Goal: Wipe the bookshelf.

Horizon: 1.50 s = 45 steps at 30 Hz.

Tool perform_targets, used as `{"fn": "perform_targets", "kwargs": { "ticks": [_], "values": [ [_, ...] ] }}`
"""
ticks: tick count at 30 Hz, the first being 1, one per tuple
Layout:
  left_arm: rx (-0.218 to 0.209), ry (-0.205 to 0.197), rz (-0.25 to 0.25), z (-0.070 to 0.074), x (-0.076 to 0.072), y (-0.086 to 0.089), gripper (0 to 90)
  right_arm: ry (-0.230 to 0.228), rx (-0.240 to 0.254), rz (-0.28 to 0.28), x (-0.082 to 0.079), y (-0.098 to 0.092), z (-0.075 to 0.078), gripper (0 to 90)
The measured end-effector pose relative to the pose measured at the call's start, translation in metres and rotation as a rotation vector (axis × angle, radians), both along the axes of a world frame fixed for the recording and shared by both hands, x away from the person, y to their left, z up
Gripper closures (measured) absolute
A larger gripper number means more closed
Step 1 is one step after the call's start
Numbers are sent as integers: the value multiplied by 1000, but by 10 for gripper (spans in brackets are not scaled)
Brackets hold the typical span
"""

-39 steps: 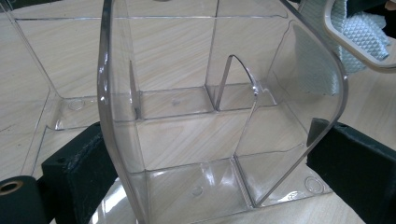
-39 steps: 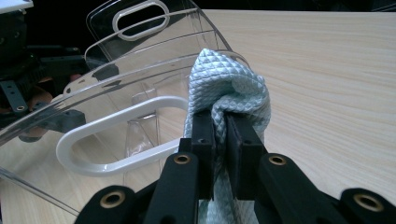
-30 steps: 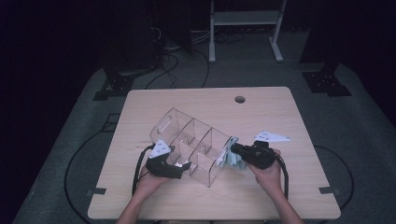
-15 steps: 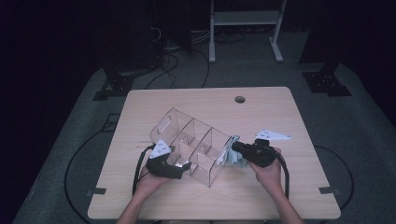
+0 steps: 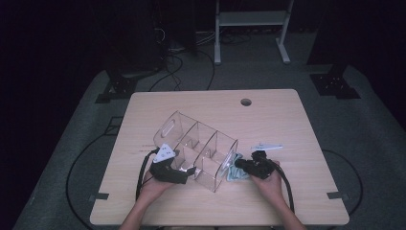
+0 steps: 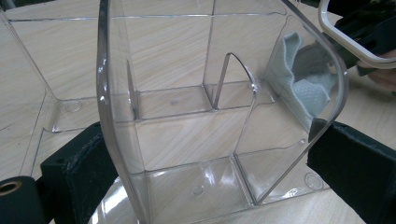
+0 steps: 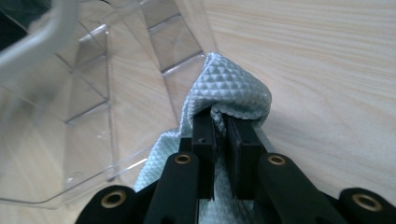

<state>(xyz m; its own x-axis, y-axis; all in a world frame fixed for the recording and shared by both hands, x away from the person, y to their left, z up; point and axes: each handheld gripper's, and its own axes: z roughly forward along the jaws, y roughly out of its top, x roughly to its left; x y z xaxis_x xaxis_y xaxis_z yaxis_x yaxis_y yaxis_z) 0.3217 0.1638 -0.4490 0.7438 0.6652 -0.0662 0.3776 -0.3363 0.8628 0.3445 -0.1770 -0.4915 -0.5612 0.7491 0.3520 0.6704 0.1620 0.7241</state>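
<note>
Right gripper (image 5: pixel 241 165) pinched together on a pale blue waffle-weave cloth (image 5: pixel 235 174); in the right gripper view the cloth (image 7: pixel 231 91) bunches over the tips of the narrow-set jaws and trails back under them. Cloth lies on the tabletop (image 5: pixel 277 120) at the right end wall of the clear acrylic organizer (image 5: pixel 198 148), touching or just beside it, cannot tell which. From the right gripper the cloth sits at 6 to 7 o'clock in the high view, organizer at 9 o'clock.

Left gripper (image 5: pixel 191 171) clamped on the organizer's near wall; in the left gripper view the wall (image 6: pixel 126 140) stands between the two black pads, one at each side. Through the clear plastic the cloth (image 6: pixel 303 88) shows at 2 o'clock behind the far end wall. Organizer has several compartments split by dividers and an oval handle slot at its far end, at 10 o'clock. It sits angled on the tabletop, slightly front of centre.

Tabletop is light wood, with a round cable hole (image 5: pixel 246 102) at 12 o'clock near the far edge. Grey carpeted floor around, black cables on it, a white metal stand (image 5: pixel 251 28) behind, room dark.
</note>
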Motion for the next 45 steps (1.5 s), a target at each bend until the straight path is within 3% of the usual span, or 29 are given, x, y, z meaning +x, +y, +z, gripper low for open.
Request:
{"fn": "perform_targets", "kwargs": {
  "ticks": [4,10,13,17,21,23,25,30,34,40,43,45],
  "values": [
    [2,1,-1,0,0,0,36,-53,38,26,-9,1,18,825],
    [1,1,-1,0,0,-1,34,-176,156,61,-24,-7,58,828],
    [3,-1,-2,0,0,-1,34,-196,201,71,-26,-11,68,828],
    [4,2,-3,0,0,-1,34,-180,191,99,-29,-4,65,828],
    [3,2,1,0,0,-1,33,-158,172,169,-39,9,60,828],
    [6,3,1,0,0,-1,31,-173,148,208,-45,17,61,827],
    [5,0,1,-1,0,-1,34,-190,120,212,-46,17,64,828],
    [6,1,4,-1,0,-3,34,-173,143,158,-40,11,60,827],
    [6,3,2,-1,1,-3,33,-178,134,207,-51,16,61,828],
    [-1,7,6,-1,0,-3,33,-220,164,276,-72,21,72,828],
    [3,10,7,-1,0,-3,32,-244,124,300,-78,31,74,828],
    [-4,7,9,-2,0,-2,34,-230,126,312,-77,33,69,828]
  ]
}}
